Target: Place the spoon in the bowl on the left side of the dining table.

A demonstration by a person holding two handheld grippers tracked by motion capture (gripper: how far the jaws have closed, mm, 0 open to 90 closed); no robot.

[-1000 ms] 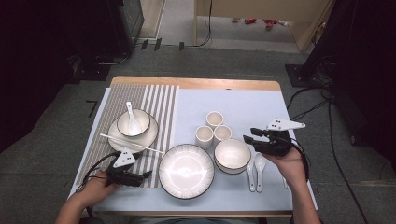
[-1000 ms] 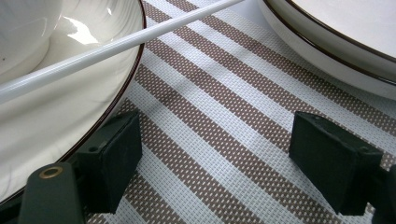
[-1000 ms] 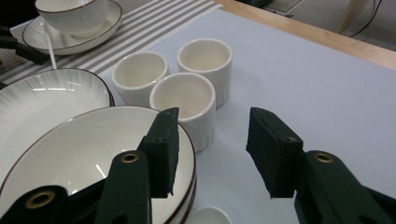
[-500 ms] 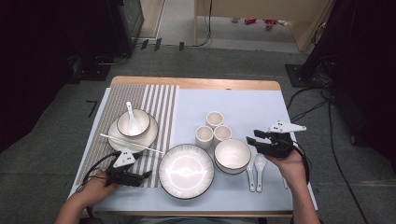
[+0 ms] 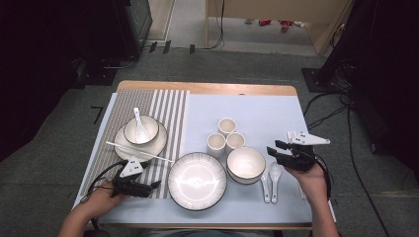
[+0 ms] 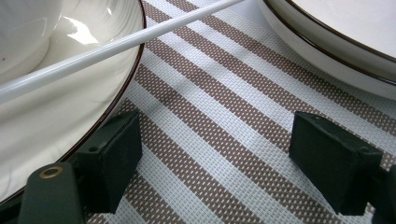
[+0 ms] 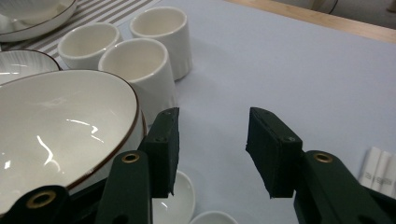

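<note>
My left gripper rests low over the striped placemat, open, with bare mat between its pads. Just beyond it a white chopstick lies across the rim of a brown-rimmed plate. That plate carries a small bowl with a spoon in it. My right gripper hovers at the right of a white bowl, open and holding nothing. In the right gripper view its left jaw stands beside the bowl's rim, above two white spoons.
A large plate sits at the front middle. Three cups stand together behind the bowl. White packets lie to the right of the right gripper. Bare pale-blue cloth stretches to the wooden back edge.
The right gripper has sunk a little toward the table beside the bowl. The left gripper has not moved.
</note>
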